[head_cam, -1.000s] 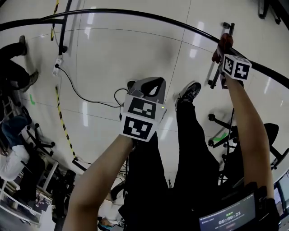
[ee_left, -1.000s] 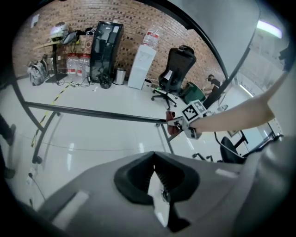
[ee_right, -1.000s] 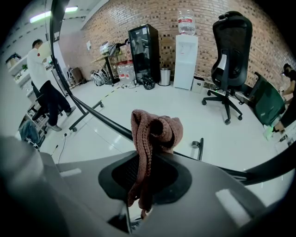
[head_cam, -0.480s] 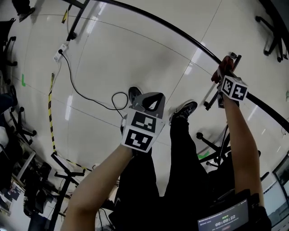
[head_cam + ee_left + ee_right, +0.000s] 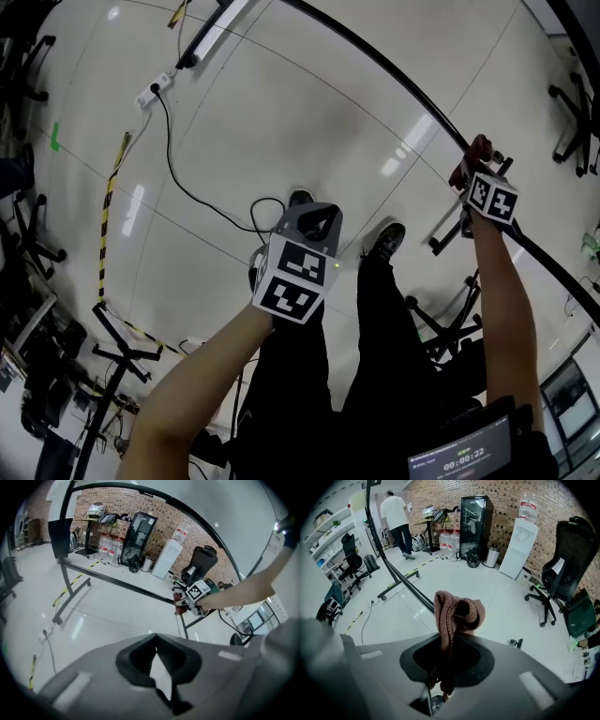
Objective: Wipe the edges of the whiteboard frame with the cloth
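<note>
Left arm (image 5: 197,375) bent inward, left gripper (image 5: 314,220) tipped down, jaws shut, empty, right arm (image 5: 497,309) stretched forward, right gripper (image 5: 476,164) clamped on cloth (image 5: 457,613).

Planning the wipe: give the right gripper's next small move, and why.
Probably slide the right gripper along the black frame edge, cloth pressed to it. Its jaws grip the cloth, which sits at that edge, and a long stretch of edge runs on beyond it.

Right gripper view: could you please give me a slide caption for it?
Right gripper holding a knitted cloth at the black whiteboard frame.
</note>
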{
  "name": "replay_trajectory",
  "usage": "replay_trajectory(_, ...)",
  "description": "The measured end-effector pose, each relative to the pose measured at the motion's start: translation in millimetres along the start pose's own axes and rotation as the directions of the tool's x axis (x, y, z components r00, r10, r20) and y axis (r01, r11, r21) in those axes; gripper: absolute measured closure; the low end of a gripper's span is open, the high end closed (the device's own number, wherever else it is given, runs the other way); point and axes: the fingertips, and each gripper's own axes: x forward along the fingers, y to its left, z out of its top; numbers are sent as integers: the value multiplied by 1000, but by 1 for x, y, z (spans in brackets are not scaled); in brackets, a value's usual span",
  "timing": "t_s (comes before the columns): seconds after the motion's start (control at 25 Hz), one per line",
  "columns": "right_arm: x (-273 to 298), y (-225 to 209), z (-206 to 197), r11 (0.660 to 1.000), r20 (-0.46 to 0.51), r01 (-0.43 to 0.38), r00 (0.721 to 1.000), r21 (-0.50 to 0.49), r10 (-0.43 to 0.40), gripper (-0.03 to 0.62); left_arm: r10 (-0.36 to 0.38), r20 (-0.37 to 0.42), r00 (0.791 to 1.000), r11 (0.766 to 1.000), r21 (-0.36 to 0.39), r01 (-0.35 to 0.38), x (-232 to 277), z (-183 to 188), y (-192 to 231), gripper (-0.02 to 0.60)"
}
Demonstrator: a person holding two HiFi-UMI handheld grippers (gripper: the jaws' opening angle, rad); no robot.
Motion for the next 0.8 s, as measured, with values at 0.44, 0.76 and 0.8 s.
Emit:
replay_trajectory(0.44, 15, 34, 32, 999, -30, -46, 999, -24, 45, 542, 103, 48, 994, 992, -75, -99, -17, 19, 53, 577)
replay_trajectory(0.76, 25, 59, 52, 994, -54, -90, 995, -55, 87, 540, 140, 96, 985, 984, -122, -128, -25, 47, 60, 577)
replay_trajectory(0.8, 27, 66, 56, 993, -55, -102, 994, -64, 99, 540, 152, 101, 983, 981, -134, -138, -28, 48, 63, 577)
